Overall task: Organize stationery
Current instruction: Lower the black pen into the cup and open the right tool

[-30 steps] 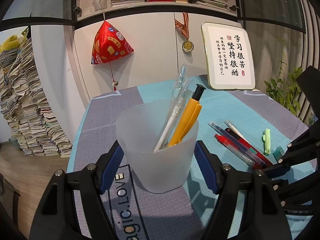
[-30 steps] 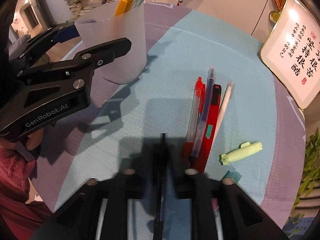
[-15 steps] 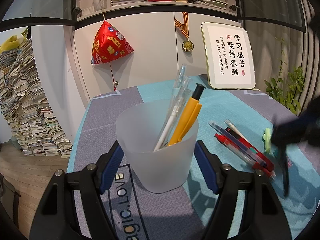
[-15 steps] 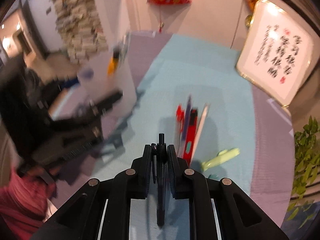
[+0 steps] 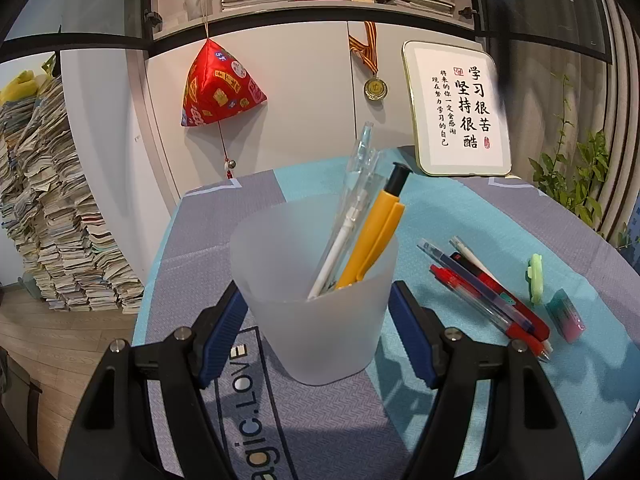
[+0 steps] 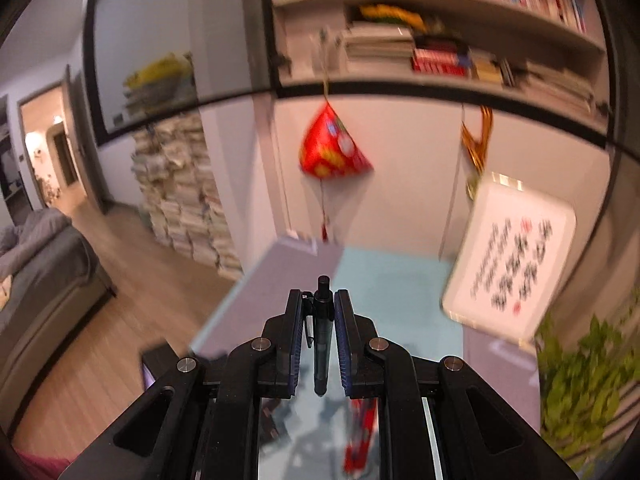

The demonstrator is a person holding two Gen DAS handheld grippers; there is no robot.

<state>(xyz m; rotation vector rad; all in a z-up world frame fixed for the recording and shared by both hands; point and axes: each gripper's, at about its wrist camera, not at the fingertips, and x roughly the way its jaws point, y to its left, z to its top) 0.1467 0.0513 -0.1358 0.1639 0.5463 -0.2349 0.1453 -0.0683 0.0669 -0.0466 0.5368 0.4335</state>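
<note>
Right gripper (image 6: 320, 332) is clamped on a black pen (image 6: 322, 336), which lies lengthwise between the two blue pads. Its long axis runs along the fingers: the clicker end pokes out past the fingertips toward 12 o'clock, and the writing tip points back toward the camera at 6 o'clock. The right wrist view is blurred and shows shelves and wall more than table, so the gripper seems raised and tilted up.

Left gripper (image 5: 316, 308) stands wide around the frosted cup (image 5: 312, 312), one pad at 9 o'clock and one at 3 o'clock of it. Whether the pads touch the wall cannot be told. Inside the cup a yellow pen (image 5: 376, 236) and clear pens (image 5: 356, 200) lean toward 1 o'clock, tips down.

The step in hand looks like carrying the black pen to the cup. To do it well, the right gripper would likely need to swing over the rim and tip so that the pen stands near upright, tip down, then release over the free side of the cup at 9 o'clock, away from the leaning pens. The left gripper steadying the cup should keep it from tipping.

On the mat (image 5: 440, 208), at 3 o'clock of the cup, red and blue pens (image 5: 484, 296) lie close together, beside a green clip (image 5: 536, 278) and an eraser (image 5: 566, 314), not yet put away.
</note>
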